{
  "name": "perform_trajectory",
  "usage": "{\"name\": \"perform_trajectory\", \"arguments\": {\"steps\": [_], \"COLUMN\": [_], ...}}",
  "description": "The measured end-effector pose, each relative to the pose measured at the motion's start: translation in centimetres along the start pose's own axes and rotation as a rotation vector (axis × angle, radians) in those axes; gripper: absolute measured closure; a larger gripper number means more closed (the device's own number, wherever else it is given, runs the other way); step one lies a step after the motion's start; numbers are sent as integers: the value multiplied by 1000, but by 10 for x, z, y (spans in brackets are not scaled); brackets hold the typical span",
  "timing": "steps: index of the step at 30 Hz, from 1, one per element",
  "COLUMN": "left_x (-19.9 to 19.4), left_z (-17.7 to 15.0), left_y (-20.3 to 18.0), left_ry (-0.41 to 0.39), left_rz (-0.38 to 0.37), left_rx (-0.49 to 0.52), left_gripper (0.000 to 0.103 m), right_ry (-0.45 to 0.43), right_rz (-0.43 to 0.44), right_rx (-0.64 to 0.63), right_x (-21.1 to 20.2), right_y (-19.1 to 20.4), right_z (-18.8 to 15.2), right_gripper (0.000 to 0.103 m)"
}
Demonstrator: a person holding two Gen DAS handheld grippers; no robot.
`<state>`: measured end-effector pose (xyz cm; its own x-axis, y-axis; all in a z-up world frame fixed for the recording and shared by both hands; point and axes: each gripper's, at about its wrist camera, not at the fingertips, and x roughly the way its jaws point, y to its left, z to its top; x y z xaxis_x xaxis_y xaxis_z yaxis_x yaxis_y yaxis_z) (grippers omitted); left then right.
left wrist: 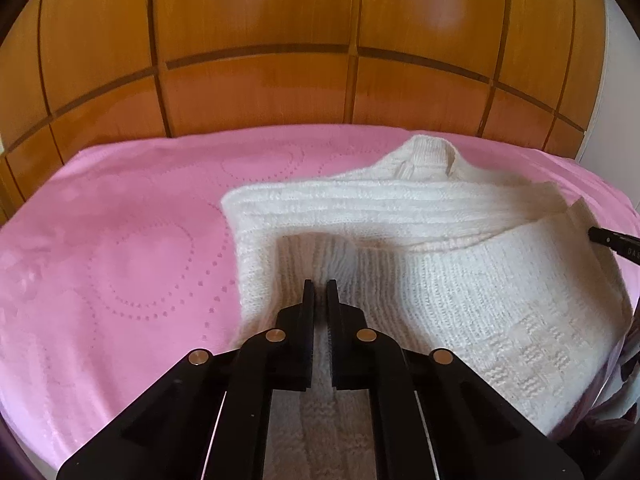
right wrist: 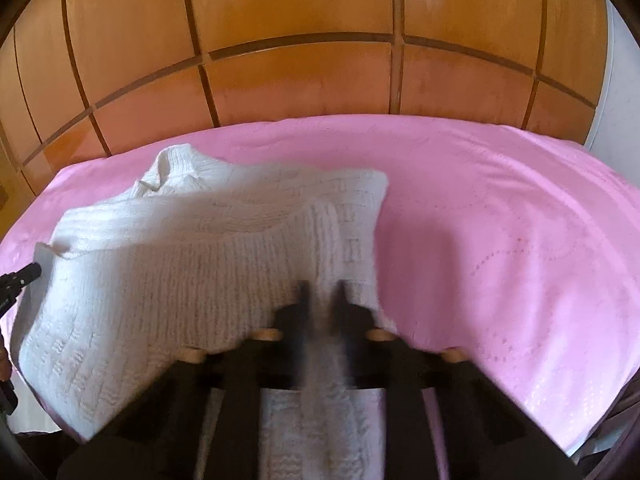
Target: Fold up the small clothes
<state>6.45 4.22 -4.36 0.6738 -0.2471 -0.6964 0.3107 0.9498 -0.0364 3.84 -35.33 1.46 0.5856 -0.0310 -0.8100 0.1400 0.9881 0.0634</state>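
Note:
A small cream knitted sweater (left wrist: 420, 216) lies on a pink bedspread (left wrist: 120, 248), its collar toward the wooden headboard. My left gripper (left wrist: 320, 286) is shut on the sweater's lower left hem and holds it raised over the body. My right gripper (right wrist: 322, 288) is shut on the lower right hem of the sweater (right wrist: 180, 264) and is blurred by motion. The lifted hem hangs between the two grippers. The right gripper's finger shows at the right edge of the left wrist view (left wrist: 612, 238).
A panelled wooden headboard (left wrist: 320, 80) stands behind the bed. The pink bedspread (right wrist: 520, 220) spreads wide on both sides of the sweater. A white wall shows at the far right (right wrist: 624, 80).

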Motion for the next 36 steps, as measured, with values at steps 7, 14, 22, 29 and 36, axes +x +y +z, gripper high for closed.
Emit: {"name": "perform_trajectory", "arguments": {"steps": [7, 14, 22, 29, 36], "left_x": [-38, -40, 14, 106, 139], "left_z": [8, 30, 96, 112, 99], "left_y": [6, 17, 28, 29, 45], "left_ry": [-82, -105, -103, 30, 160], "left_rz": [10, 22, 62, 146, 261], "left_rx": [-19, -46, -77, -92, -140], "left_gripper": [99, 99, 100, 100, 99], "right_ry": [-101, -163, -135, 2, 66], "right_rz": [32, 72, -11, -158, -190], "right_rx": [-35, -23, 56, 87, 92], "right_x": [-52, -65, 7, 103, 126], "right_y": [11, 12, -2, -14, -19], "right_z": [20, 58, 119, 121, 108], "right_gripper": [97, 97, 98, 98, 86]}}
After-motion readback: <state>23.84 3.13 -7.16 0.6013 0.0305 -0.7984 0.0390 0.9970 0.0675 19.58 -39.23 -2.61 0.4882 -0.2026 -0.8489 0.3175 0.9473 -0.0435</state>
